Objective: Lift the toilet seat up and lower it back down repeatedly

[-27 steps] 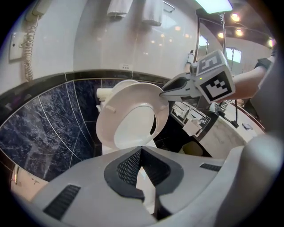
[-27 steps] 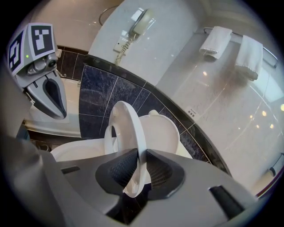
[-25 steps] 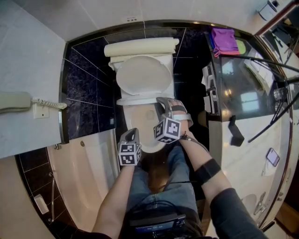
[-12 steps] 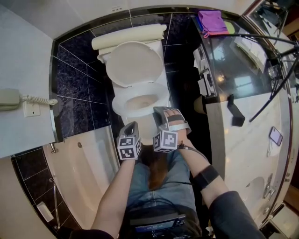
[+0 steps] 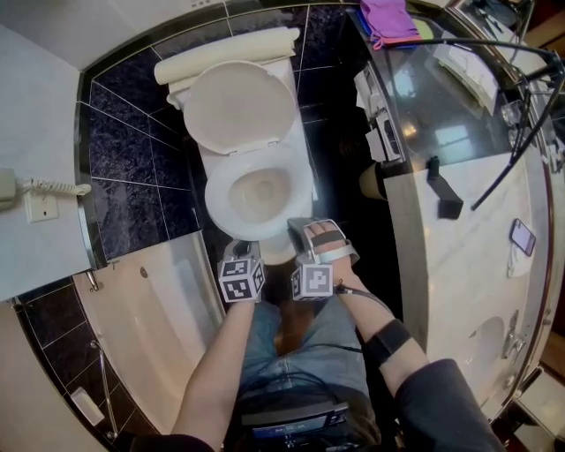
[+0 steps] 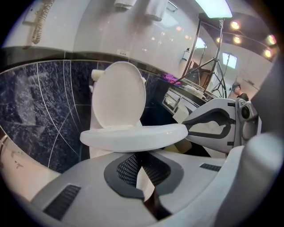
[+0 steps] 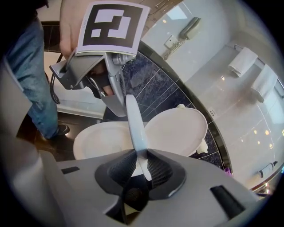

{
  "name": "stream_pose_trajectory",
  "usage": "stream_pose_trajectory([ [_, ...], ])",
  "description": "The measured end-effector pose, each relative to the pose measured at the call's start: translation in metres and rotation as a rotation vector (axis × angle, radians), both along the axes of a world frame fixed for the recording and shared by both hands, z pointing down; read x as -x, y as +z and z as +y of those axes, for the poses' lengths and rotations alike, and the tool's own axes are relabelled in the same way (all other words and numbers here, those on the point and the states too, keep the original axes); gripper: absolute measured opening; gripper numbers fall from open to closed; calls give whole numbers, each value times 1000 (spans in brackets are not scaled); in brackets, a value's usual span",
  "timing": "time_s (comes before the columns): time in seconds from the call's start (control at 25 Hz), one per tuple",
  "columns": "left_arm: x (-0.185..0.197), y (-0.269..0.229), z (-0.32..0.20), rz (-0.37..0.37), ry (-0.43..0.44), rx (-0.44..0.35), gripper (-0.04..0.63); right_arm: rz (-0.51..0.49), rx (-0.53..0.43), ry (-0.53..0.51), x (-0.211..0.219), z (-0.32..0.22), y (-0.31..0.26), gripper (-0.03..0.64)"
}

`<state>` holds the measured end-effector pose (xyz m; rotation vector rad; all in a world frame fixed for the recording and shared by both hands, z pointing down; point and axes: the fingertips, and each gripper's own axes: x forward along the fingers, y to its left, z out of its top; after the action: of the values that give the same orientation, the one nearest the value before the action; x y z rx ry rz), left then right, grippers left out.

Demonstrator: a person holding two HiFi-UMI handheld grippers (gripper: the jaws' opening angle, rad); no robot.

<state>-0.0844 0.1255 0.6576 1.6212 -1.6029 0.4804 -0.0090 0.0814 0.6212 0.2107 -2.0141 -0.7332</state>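
The white toilet [image 5: 256,190] stands with its lid [image 5: 238,106] upright against the tank. My right gripper [image 5: 298,231] is at the seat's front edge. In the right gripper view the seat [image 7: 135,128] runs edge-on between the pads [image 7: 155,170], which hug it; these jaws have just been opening slightly, with the seat still between them. The bowl [image 7: 100,139] shows to one side of the seat and the lid [image 7: 177,131] to the other. My left gripper [image 5: 240,251] sits just left of it, below the seat [image 6: 133,135], shut on nothing.
A bathtub [image 5: 168,300] lies to the left, a marble counter [image 5: 459,265] with a phone [image 5: 523,236] to the right. A wall telephone [image 5: 11,184] hangs at far left. A purple cloth [image 5: 388,18] lies beyond the counter. The person's jeans [image 5: 300,335] fill the floor in front.
The seat has come down from a raised tilt to lie low over the bowl. Both grippers have moved down and back toward the person, the right one further.
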Motion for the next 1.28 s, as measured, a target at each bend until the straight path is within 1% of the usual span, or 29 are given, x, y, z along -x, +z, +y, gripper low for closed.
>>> stream_pose_trajectory([
  [0.16,-13,25,25,15,22,40,0,38,42,-14,-14,26,22,94],
  [0.32,-19,49,40,13,33,46,0,64,58,-39,-23,44,41,94],
  [0.36,-21,55,44,17,31,50,0,66,63,-44,-26,49,45,84],
  [0.4,-25,61,49,23,30,57,0,68,71,-44,-32,55,48,51],
  [0.44,-29,67,54,30,31,68,0,70,84,-37,-39,60,52,41],
  [0.52,-38,83,67,33,42,95,0,71,114,6,-55,66,64,31],
  [0.64,-49,107,79,48,60,128,0,61,143,105,-72,58,84,31],
  [0.76,-55,141,95,36,79,160,0,52,171,196,-81,48,108,31],
  [0.88,-64,176,109,34,101,197,0,43,189,257,-88,39,130,31],
  [1.08,-73,224,120,44,128,267,0,49,205,313,-98,26,161,31],
  [1.2,-76,245,126,48,152,311,0,60,216,326,-102,25,176,31],
  [1.28,-78,254,129,64,159,343,0,64,226,336,-104,26,183,31],
])
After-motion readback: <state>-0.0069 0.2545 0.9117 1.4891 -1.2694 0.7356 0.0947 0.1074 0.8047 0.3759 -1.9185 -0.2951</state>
